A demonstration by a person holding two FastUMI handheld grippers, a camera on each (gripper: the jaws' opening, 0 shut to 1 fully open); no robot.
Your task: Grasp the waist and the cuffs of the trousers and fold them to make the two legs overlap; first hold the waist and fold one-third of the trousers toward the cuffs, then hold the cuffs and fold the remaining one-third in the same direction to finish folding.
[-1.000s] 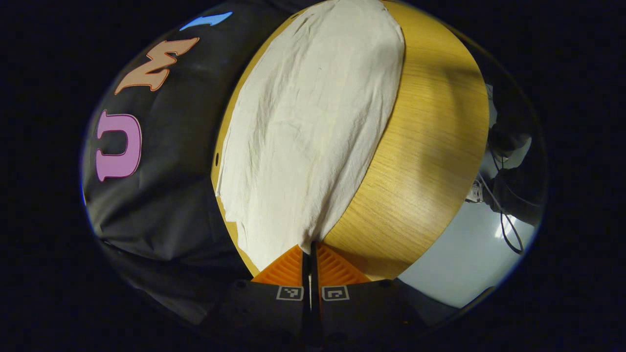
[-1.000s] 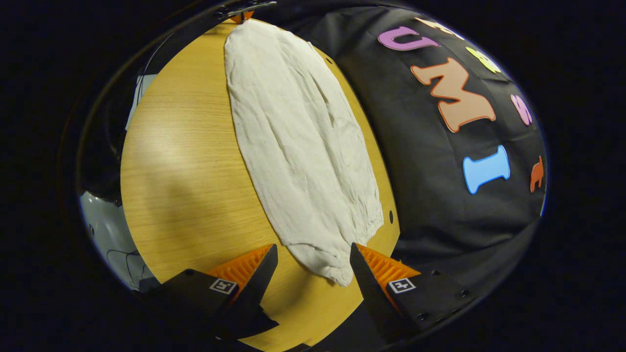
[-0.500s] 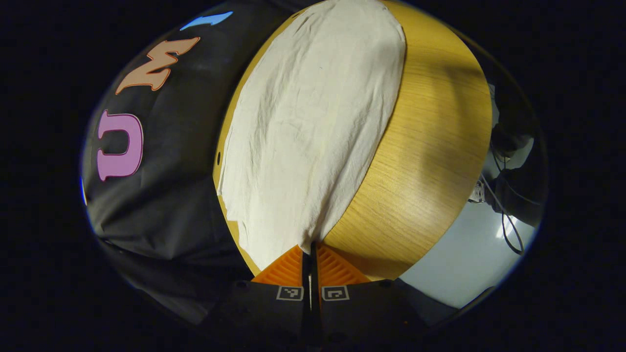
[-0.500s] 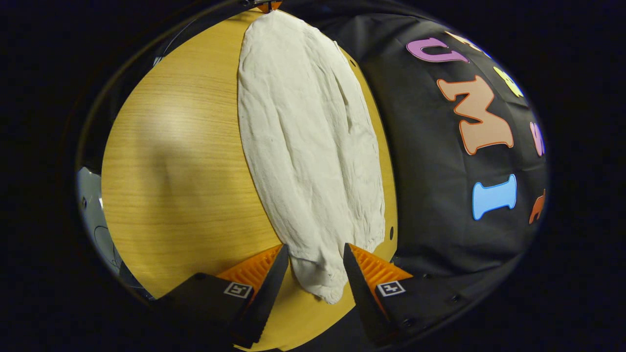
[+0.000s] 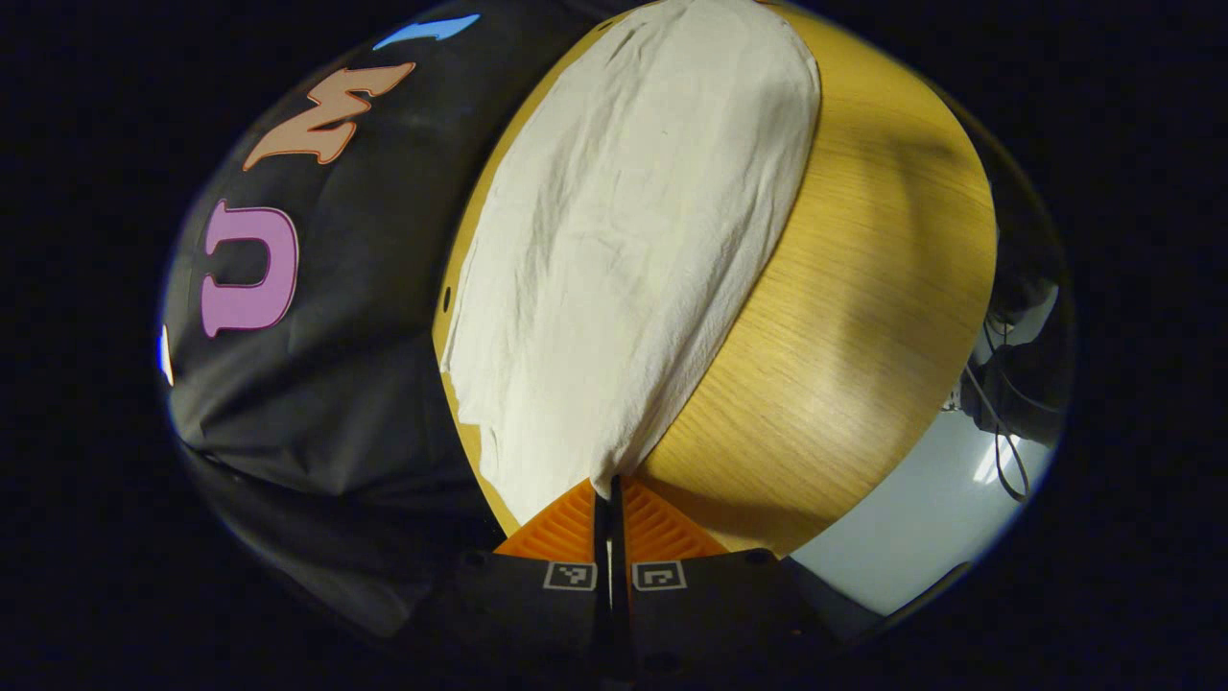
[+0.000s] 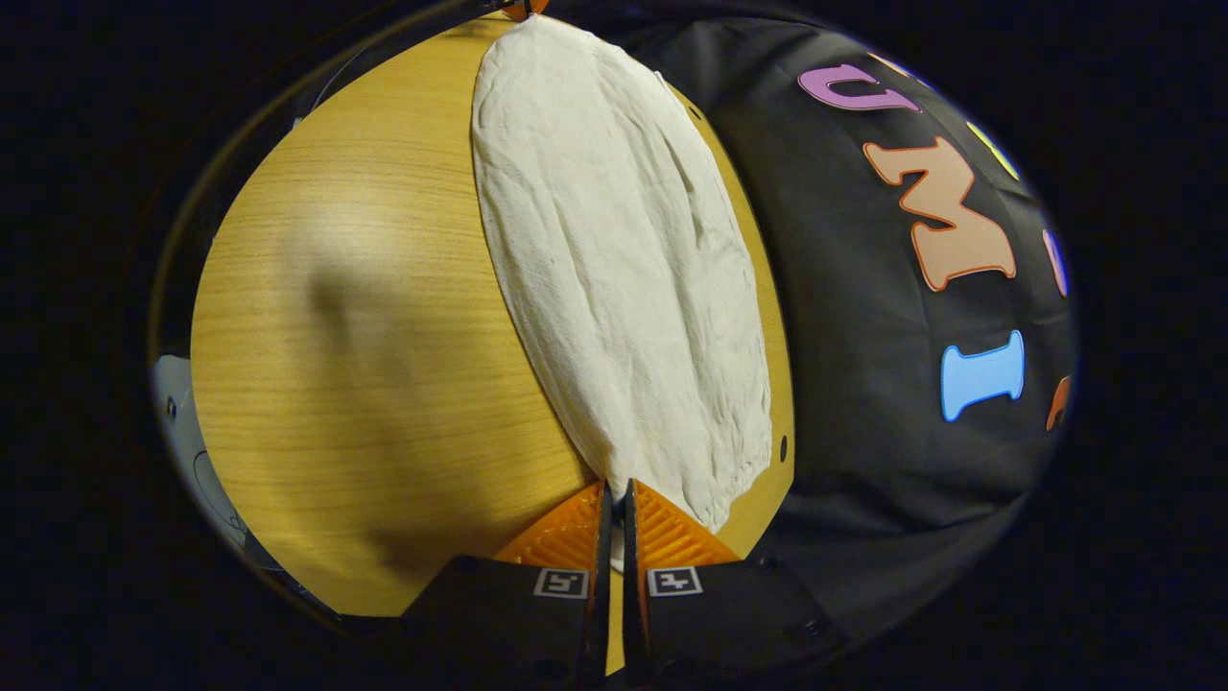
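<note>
Cream-white trousers lie lengthwise along the far side of a wooden table, legs overlapped. In the left gripper view my left gripper is shut on the near corner of one end of the trousers, the cloth pinched between its fingers. In the right gripper view the trousers stretch away from me, and my right gripper is shut on the near corner of the opposite end. At the top edge of the right gripper view, the other gripper holds the far end.
The black booth wall runs close along the table's far edge beside the trousers. Bare tabletop lies on the other side of the cloth. Pale floor with cables shows beyond the table's rim.
My right gripper moved forward over the trouser end and closed on it; it was open a second ago. The left gripper stayed shut, shifting only slightly.
</note>
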